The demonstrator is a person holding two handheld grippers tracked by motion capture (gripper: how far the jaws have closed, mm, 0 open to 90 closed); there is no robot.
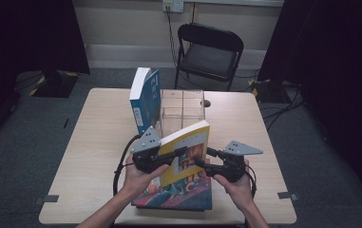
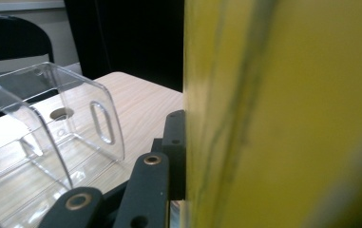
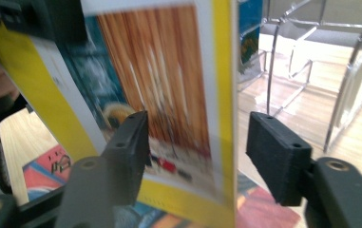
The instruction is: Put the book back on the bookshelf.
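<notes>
Two grippers attend the yellow-edged picture book (image 1: 188, 152) upright at bench 6 o'clock: left gripper (image 1: 162, 159) fingers clenched on it, right gripper (image 3: 195, 142) fingers released astride its edge; close squarely before lifting toward the clear acrylic rack (image 1: 181, 109).

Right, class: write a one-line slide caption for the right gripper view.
Open right gripper straddles the yellow-bordered book's edge, clear plastic organizer behind.

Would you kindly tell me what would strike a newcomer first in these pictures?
The yellow-edged picture book held tilted up at the table's near middle stands out, gripped by the left claw, with the right claw open around its edge. Behind it sit a clear plastic divided box and an upright blue book.
</notes>
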